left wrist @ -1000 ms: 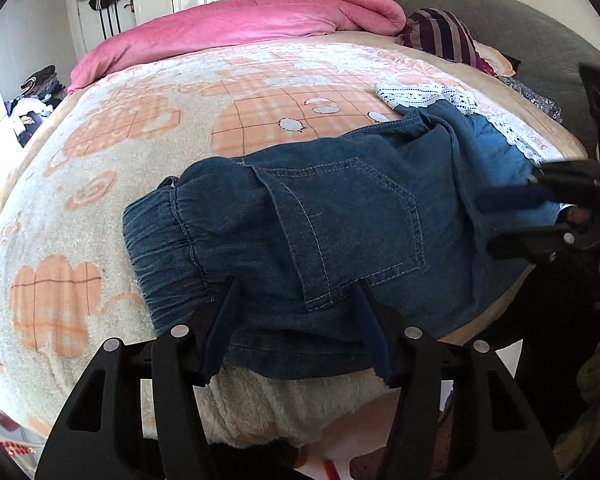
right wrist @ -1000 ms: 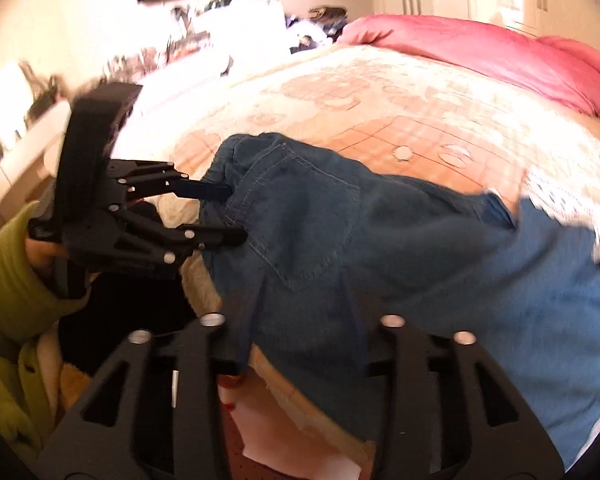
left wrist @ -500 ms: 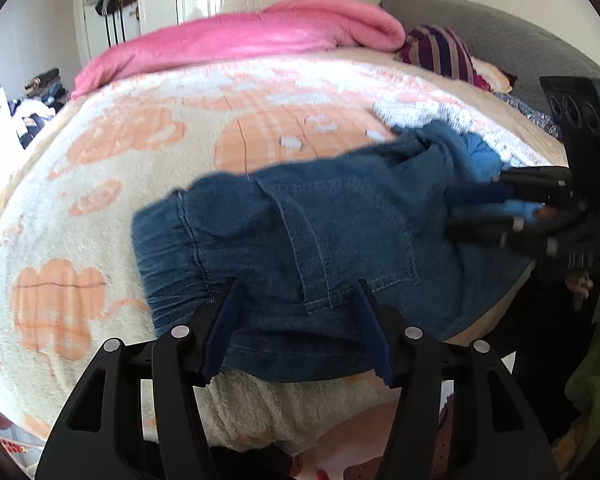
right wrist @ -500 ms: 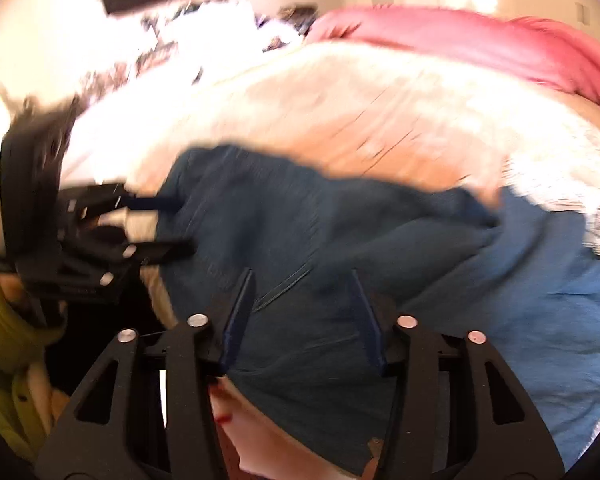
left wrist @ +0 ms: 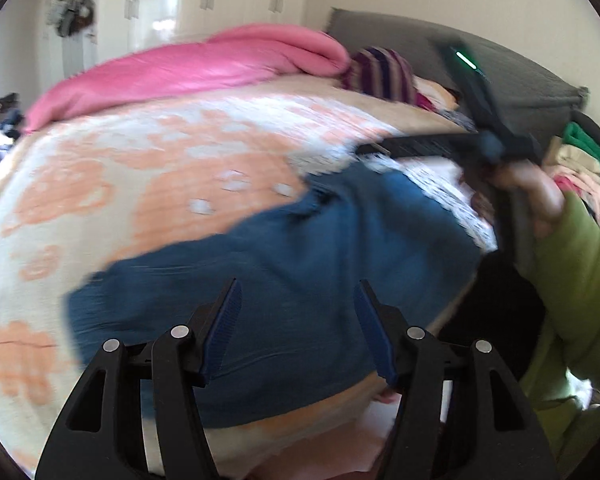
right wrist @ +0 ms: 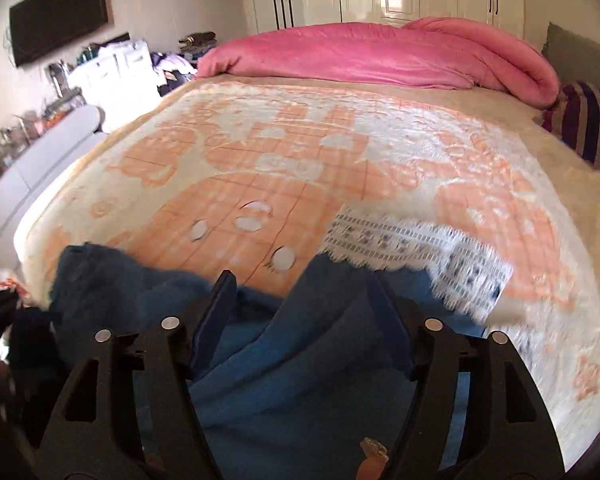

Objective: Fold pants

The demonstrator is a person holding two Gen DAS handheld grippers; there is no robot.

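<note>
The blue denim pants (left wrist: pixel 300 264) lie bunched at the near edge of the bed, with a white lace trim (left wrist: pixel 440 188) at their far end. My left gripper (left wrist: pixel 298 292) is open just above the denim near the bed edge, holding nothing. My right gripper (right wrist: pixel 300 284) is open with raised denim folds (right wrist: pixel 324 344) between and under its fingers. In the left wrist view the right gripper's shape (left wrist: pixel 452 144) is blurred above the lace trim (right wrist: pixel 412 240), held by a hand in a green sleeve.
The bed (right wrist: pixel 340 152) has a cream and orange patterned blanket. A pink duvet (right wrist: pixel 380 52) lies along the far side, a striped pillow (right wrist: pixel 584 124) and grey headboard (left wrist: pixel 500 76) to the right. A white sofa (right wrist: pixel 40 160) and cluttered shelves stand at left.
My right gripper has lifted and swung toward the lace-trimmed leg end, now facing across the bed. The denim has shifted and bunched. My left gripper stays open at the bed edge.
</note>
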